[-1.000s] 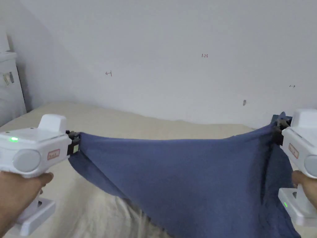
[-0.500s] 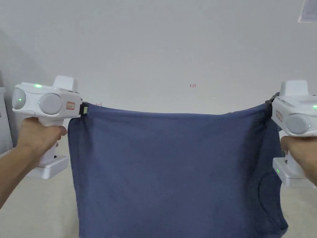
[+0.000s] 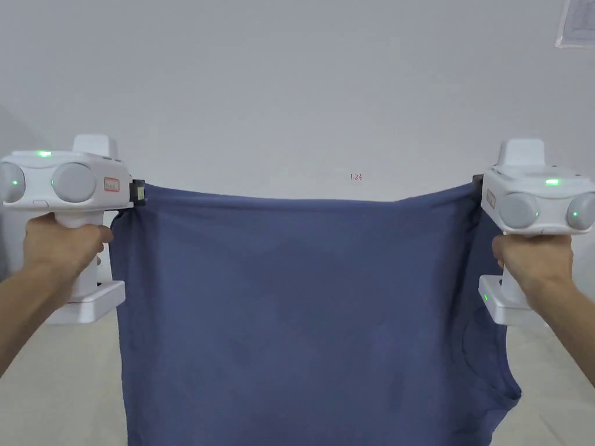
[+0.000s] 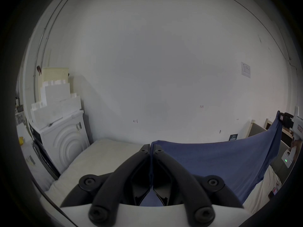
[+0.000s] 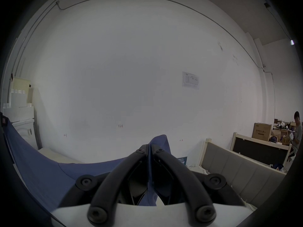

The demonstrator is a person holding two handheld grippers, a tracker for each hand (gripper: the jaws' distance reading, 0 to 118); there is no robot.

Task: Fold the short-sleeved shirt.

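A blue short-sleeved shirt (image 3: pixel 302 313) hangs stretched in the air in front of me, its top edge taut between both grippers. My left gripper (image 3: pixel 138 192) is shut on the shirt's upper left corner. My right gripper (image 3: pixel 477 187) is shut on the upper right corner. In the left gripper view the jaws of my left gripper (image 4: pixel 151 149) pinch a thin fold of blue shirt (image 4: pixel 213 161), and the other gripper (image 4: pixel 286 120) holds the far corner. In the right gripper view my right gripper (image 5: pixel 148 148) clamps blue shirt (image 5: pixel 41 165) that sticks up past the tips.
A beige bed (image 3: pixel 46 377) lies below the shirt, against a white wall (image 3: pixel 302 87). A white cabinet with stacked boxes (image 4: pixel 57 132) stands left of the bed. A grey padded headboard (image 5: pixel 237 170) is to the right, with cartons (image 5: pixel 261 131) and a person (image 5: pixel 297 130) farther off.
Both grippers rose with the shirt, lifting it off the bed until it hangs flat. In the last half second they settled slightly, and the right one moved inward.
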